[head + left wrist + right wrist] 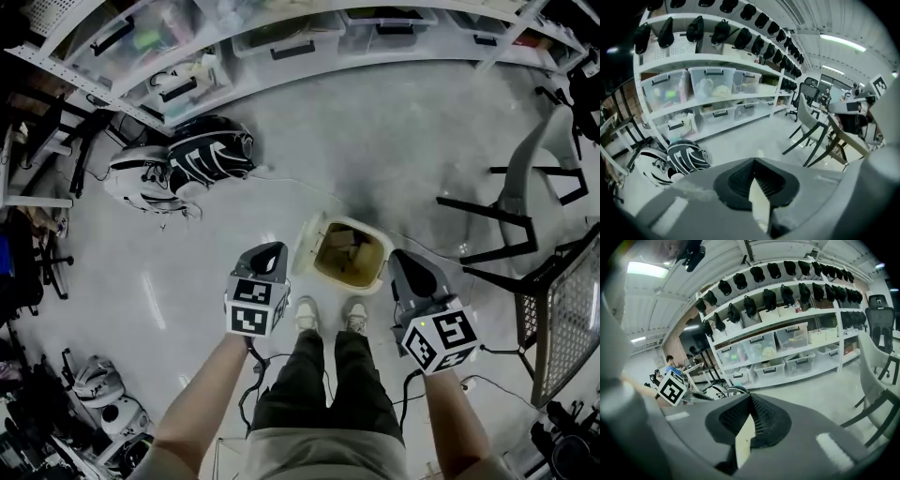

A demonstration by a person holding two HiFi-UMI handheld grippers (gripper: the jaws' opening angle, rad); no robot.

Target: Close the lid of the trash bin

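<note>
The cream trash bin point(367, 277) stands on the floor just ahead of my shoes, its top open and brown rubbish showing inside. Its lid point(308, 240) is tipped up at the bin's left side. In the head view my left gripper point(265, 257) hangs above the floor just left of the lid, jaws together and empty. Just right of the bin, my right gripper point(409, 270) is likewise shut on nothing. Both gripper views look out level over the shut left gripper point(754, 162) and right gripper point(750, 397) at the room, and the bin is not seen in them.
A black striped helmet point(212, 154) and a white one point(141, 178) lie on the floor to the far left. Shelves with plastic crates point(281, 42) curve along the back. A grey chair point(525, 202) and a mesh table point(567, 323) stand to the right. Cables trail by my shoes point(307, 314).
</note>
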